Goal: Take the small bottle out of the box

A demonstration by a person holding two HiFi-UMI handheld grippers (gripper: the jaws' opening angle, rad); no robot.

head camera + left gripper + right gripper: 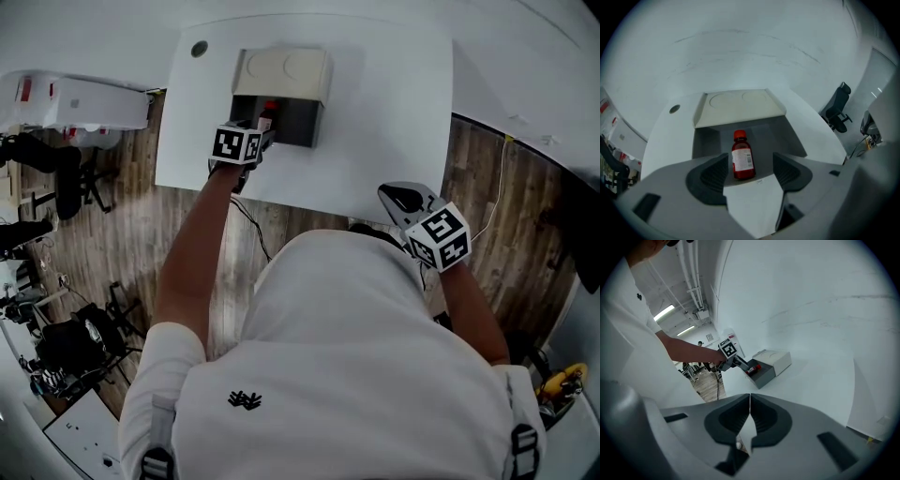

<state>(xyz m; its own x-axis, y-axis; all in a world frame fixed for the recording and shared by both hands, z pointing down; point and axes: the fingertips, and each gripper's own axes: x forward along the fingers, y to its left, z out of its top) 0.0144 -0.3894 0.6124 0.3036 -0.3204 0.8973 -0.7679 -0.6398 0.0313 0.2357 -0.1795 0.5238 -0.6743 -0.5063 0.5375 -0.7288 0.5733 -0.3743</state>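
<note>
Right up close, my left gripper [750, 171] has its jaws wide apart, holding nothing. Between them I see the small red bottle with a white label [742, 159], and neither jaw touches it. It stands upright inside the open grey box with a cream lid [706, 139] on the white surface [813, 136]. My right gripper [749, 420] has its jaws pressed together, empty.

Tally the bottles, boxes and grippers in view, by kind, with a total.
Red bottle: 1
Grey box, lid open: 1
Grippers: 2, the left gripper and the right gripper
Total: 4
</note>
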